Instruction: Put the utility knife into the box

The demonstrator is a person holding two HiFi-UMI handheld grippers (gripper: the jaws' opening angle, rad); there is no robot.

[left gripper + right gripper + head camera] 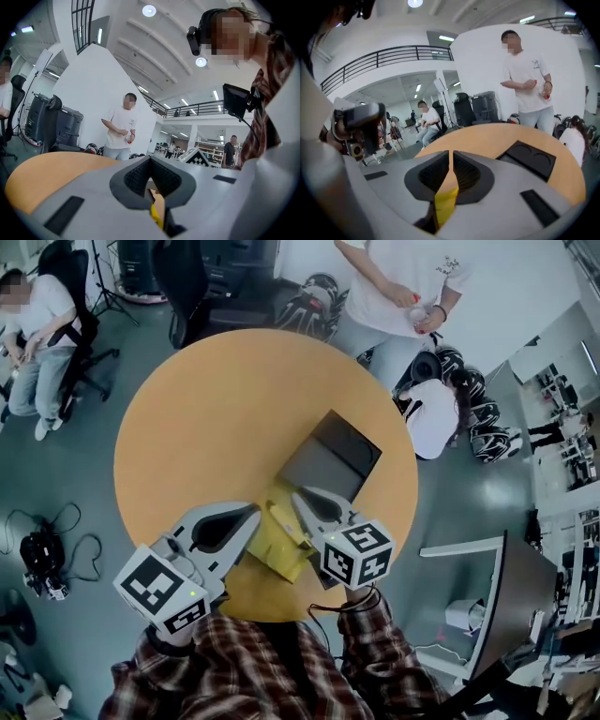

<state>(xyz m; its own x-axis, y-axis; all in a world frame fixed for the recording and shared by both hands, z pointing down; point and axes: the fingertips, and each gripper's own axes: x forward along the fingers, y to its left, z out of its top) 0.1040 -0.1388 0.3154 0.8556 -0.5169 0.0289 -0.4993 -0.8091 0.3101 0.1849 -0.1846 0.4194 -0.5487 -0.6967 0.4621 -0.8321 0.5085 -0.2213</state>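
Surface: a round orange surface (202,409) carried the task's things; it also showed in the left gripper view (42,168) and the right gripper view (497,133).
Utility knife: the yellow utility knife (281,540) sat over the near edge of the surface, between the two tools and just short of the box.
Box: the dark box (330,460) lay open on the surface right beyond the knife – in the right gripper view its black part (529,161) showed two round recesses.
Left tongs: the left tongs (255,512) reached in from the left; in their own view (150,161) the pads met at the tips, clamped on a strip of the yellow knife (155,213) seen low between them.
Right tongs: the right tongs (298,498) came in from the right; in their own view (451,157) the pads stood nearly together, clamped on the yellow knife (446,202).
Marker cubes: one cube (164,589) rode the left tool, another (356,554) the right.
Holder: plaid sleeves (281,676) filled the bottom of the head view.
Standing person: someone in a white shirt (403,287) stood beyond the far side of the surface, hands together at the chest (527,79).
Seated person: another person (37,324) sat on a chair well apart – off to the far left.
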